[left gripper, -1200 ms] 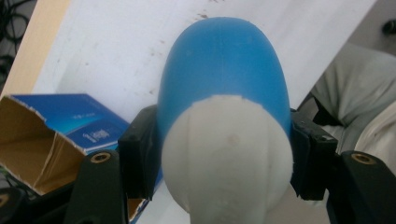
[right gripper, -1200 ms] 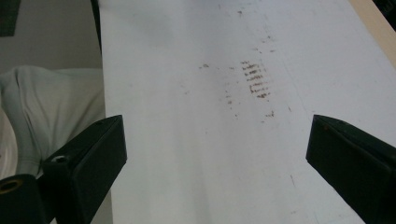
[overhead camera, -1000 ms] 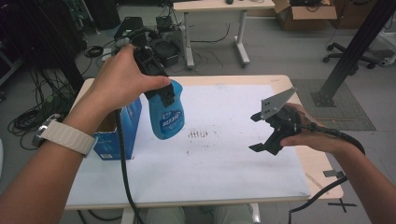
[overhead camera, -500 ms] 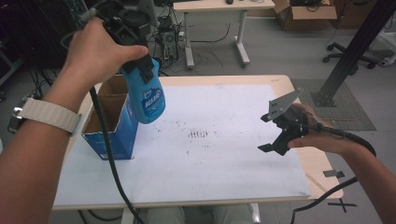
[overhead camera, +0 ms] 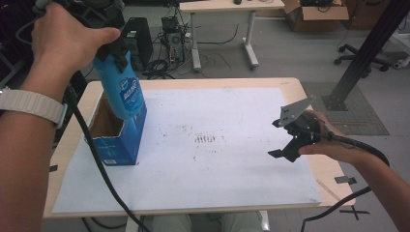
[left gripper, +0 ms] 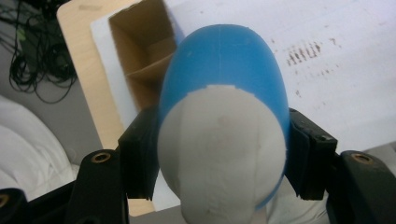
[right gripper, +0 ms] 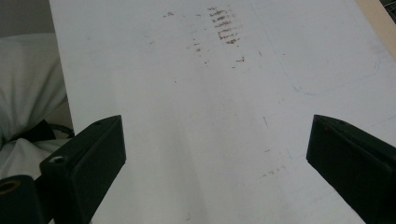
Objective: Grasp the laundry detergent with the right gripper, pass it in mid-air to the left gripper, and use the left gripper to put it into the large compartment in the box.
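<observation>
Lifted and carried leftward since the earlier frames, the blue bottle [overhead camera: 124, 94] now hangs upright over the open cardboard box [overhead camera: 117, 140] near the table's [overhead camera: 290, 87] left edge, clenched at its top by the left gripper [overhead camera: 112, 50]. Near the right edge, the right gripper [overhead camera: 286, 140] hovers with jaws spread, grasping nothing.

I am seeing a blue bottle [overhead camera: 124, 92] with a white label hanging bottom-down, tipping a bit, over the open top of a blue cardboard box [overhead camera: 116, 145] standing near the table's left edge.
</observation>
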`<state>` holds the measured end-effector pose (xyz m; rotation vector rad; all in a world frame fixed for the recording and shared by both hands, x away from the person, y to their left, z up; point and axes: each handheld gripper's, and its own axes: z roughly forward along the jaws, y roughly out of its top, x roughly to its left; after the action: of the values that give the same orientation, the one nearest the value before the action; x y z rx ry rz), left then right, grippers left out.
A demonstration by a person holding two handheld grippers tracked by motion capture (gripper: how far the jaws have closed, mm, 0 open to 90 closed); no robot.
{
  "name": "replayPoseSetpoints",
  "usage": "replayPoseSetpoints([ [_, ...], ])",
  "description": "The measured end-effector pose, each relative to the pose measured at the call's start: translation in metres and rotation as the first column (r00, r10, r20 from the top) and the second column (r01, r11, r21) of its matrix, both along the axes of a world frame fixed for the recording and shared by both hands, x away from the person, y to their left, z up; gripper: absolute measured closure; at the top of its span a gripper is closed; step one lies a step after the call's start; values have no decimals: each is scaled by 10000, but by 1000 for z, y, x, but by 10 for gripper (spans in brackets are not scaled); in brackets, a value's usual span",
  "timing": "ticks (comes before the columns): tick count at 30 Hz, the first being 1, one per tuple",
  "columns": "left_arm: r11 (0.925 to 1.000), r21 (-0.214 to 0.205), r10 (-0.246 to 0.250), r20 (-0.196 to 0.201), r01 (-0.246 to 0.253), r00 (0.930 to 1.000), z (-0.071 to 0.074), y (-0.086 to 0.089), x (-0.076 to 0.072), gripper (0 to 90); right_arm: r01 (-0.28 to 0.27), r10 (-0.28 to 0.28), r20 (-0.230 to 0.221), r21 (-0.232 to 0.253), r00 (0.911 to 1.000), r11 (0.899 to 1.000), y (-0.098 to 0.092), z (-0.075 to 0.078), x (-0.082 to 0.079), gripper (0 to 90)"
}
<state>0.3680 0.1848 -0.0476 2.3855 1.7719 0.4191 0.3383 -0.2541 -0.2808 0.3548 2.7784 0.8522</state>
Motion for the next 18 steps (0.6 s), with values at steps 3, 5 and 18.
replayPoseSetpoints([
  [3, 9989, -26, 460, 2, -460, 9989, -1, 12, 1, 381, 53, -53, -30, -23, 10000, 10000, 0, -5, 1, 49],
  [5, 9977, 28, 671, 69, -671, 9977, -3, 18, 1, 381, 25, -25, -57, -1, 10000, 10000, 1, -7, 2, 52],
  [18, 9894, 157, 1434, 500, -1443, 9884, -23, 41, 12, 383, 203, -204, 37, 119, 9998, 9997, 1, -9, 5, 56],
])
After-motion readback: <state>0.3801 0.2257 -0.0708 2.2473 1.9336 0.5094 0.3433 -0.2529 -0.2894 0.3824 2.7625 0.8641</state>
